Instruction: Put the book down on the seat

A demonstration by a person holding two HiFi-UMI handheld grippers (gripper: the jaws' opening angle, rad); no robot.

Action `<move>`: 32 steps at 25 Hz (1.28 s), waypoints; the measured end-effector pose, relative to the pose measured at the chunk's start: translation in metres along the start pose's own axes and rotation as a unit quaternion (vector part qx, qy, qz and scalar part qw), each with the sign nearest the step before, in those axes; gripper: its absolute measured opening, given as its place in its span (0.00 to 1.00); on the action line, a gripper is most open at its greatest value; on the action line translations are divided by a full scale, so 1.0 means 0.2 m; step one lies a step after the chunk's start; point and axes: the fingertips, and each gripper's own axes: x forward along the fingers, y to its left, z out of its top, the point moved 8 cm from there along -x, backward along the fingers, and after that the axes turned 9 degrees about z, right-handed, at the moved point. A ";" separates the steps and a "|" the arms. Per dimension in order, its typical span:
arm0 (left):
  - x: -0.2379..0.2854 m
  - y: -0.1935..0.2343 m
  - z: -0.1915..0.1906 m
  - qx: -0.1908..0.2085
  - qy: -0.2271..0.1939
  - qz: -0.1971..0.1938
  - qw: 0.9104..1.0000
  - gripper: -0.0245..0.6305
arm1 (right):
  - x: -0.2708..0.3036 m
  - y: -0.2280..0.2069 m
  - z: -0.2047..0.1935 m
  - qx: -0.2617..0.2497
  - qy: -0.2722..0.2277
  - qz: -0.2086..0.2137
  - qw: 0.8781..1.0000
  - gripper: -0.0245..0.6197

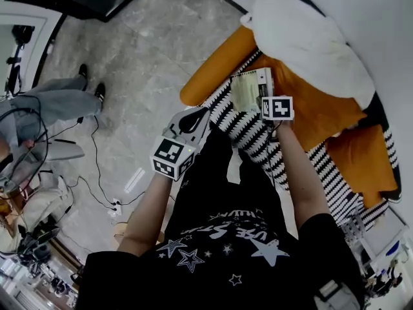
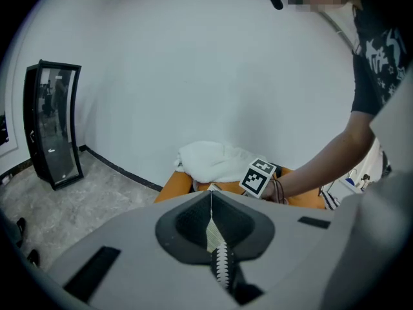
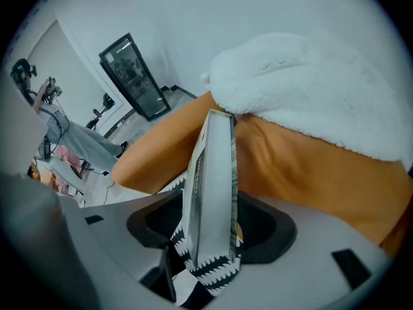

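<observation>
The book [image 1: 248, 90] stands on edge on the black-and-white striped seat cover [image 1: 239, 131] of an orange sofa [image 1: 213, 70], leaning towards the backrest. My right gripper [image 1: 263, 97] reaches down over it. In the right gripper view the book [image 3: 210, 173] stands between the jaws of the right gripper [image 3: 210, 221], which are spread wide and do not press on it. My left gripper [image 1: 195, 117] hovers to the left above the seat's front edge, shut and empty. In the left gripper view the left gripper's [image 2: 211, 202] jaws meet at the tips.
A white fluffy blanket [image 1: 310, 41] lies over the orange backrest [image 3: 303, 166]. A loose orange cushion [image 1: 364, 157] sits at the right. A person in grey trousers [image 1: 58, 102] stands on the marble floor at the left, with cables [image 1: 97, 173] nearby. A black-framed mirror [image 2: 55, 124] leans against the wall.
</observation>
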 end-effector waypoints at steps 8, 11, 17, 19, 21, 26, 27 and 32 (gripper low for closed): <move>0.01 -0.16 0.08 0.018 -0.017 -0.014 1.000 0.05 | -0.22 -0.05 0.00 -0.005 -0.061 -0.029 0.998 0.43; 0.00 -0.22 0.10 0.024 -0.021 -0.017 0.999 0.05 | -0.29 -0.06 -0.02 0.004 -0.077 -0.023 0.997 0.43; -0.03 -0.31 0.16 0.033 -0.038 -0.011 0.999 0.05 | -0.48 -0.03 0.00 0.010 -0.131 0.011 0.991 0.42; -0.05 -0.36 0.17 0.034 -0.043 -0.007 0.998 0.05 | -0.56 0.01 0.00 0.006 -0.159 0.038 0.987 0.39; -0.07 -0.40 0.19 0.036 -0.051 0.000 0.998 0.05 | -0.65 0.03 0.00 0.009 -0.187 0.062 0.980 0.36; -0.15 -0.49 0.21 0.025 -0.077 0.022 0.996 0.05 | -0.84 0.10 -0.01 0.006 -0.232 0.121 0.965 0.30; -0.17 -0.52 0.22 0.024 -0.084 0.027 0.996 0.05 | -0.86 0.11 -0.02 -0.008 -0.236 0.131 0.963 0.29; -0.30 -0.63 0.26 0.023 -0.117 0.055 0.991 0.05 | -1.01 0.17 -0.06 -0.070 -0.248 0.142 0.956 0.21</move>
